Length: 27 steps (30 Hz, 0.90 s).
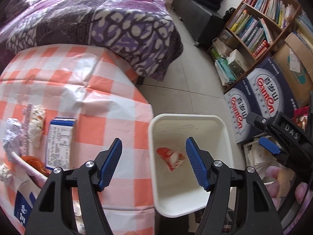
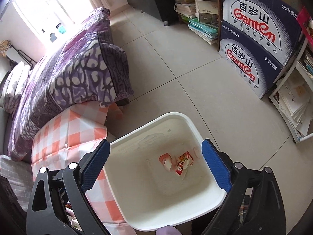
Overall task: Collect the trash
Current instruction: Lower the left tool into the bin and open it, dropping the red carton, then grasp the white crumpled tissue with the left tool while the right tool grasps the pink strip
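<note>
A white bin [image 1: 187, 115] stands on the floor beside a table with an orange-checked cloth [image 1: 88, 98]. At the bottom of the bin lies a red and white wrapper [image 1: 171, 157]; the right wrist view shows two such wrappers [image 2: 165, 161] [image 2: 183, 164] in the bin [image 2: 176, 114]. My left gripper [image 1: 154, 143] hangs open and empty over the bin's table-side rim. My right gripper [image 2: 156, 143] is wide open above the bin with nothing between its fingers. On the table lie a blue and white carton [image 1: 59, 143], crumpled tissue [image 1: 37, 125], crumpled foil [image 1: 11, 135] and orange peel [image 1: 33, 161].
A bed with a purple blanket [image 1: 117, 19] borders the table's far side. Stacked blue Ganten boxes [image 2: 258, 39] and a bookshelf [image 1: 260, 19] line the right wall, with paper stacks [image 2: 293, 101] on a low rack. Tiled floor [image 2: 176, 58] lies between bed and boxes.
</note>
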{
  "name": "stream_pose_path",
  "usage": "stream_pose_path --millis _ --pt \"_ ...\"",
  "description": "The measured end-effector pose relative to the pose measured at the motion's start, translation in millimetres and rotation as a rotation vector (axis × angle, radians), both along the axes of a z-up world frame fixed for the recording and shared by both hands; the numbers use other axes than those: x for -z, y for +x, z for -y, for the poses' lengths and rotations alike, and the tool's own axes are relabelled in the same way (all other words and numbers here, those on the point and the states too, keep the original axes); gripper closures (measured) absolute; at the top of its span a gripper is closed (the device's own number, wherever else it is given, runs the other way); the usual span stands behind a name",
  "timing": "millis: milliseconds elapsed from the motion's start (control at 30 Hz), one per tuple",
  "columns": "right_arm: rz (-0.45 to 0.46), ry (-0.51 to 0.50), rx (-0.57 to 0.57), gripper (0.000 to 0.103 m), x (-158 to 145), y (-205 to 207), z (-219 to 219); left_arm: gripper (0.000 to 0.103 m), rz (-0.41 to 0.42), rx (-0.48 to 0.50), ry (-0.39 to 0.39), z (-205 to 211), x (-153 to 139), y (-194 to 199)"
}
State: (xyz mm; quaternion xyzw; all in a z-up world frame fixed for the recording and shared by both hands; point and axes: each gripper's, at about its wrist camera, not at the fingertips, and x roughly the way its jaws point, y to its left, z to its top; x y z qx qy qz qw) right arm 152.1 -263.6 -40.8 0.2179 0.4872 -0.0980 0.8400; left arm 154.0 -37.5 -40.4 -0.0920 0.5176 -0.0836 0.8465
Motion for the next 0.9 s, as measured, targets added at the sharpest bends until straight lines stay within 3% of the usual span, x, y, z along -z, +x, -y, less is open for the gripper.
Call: stream_pose_path --millis 200,433,633,900 --pt "-0.013 -0.058 -0.097 0.011 4.6 4.7 -45.8 0.034 0.007 -0.090 0.125 -55.9 9.3 -6.0" --pt "-0.034 -0.094 -0.229 0.011 11.1 7.8 -101.3 0.034 -0.055 -0.236 0.191 -131.9 12.6 -5.5" --pt "-0.052 -0.114 -0.333 0.011 17.4 8.7 -141.8 0.034 -0.115 -0.328 0.187 -193.5 11.0 -12.1" --pt "-0.067 -0.110 -0.448 0.011 21.2 7.1 -185.9 0.033 -0.247 -0.382 0.210 -254.7 20.6 -35.0"
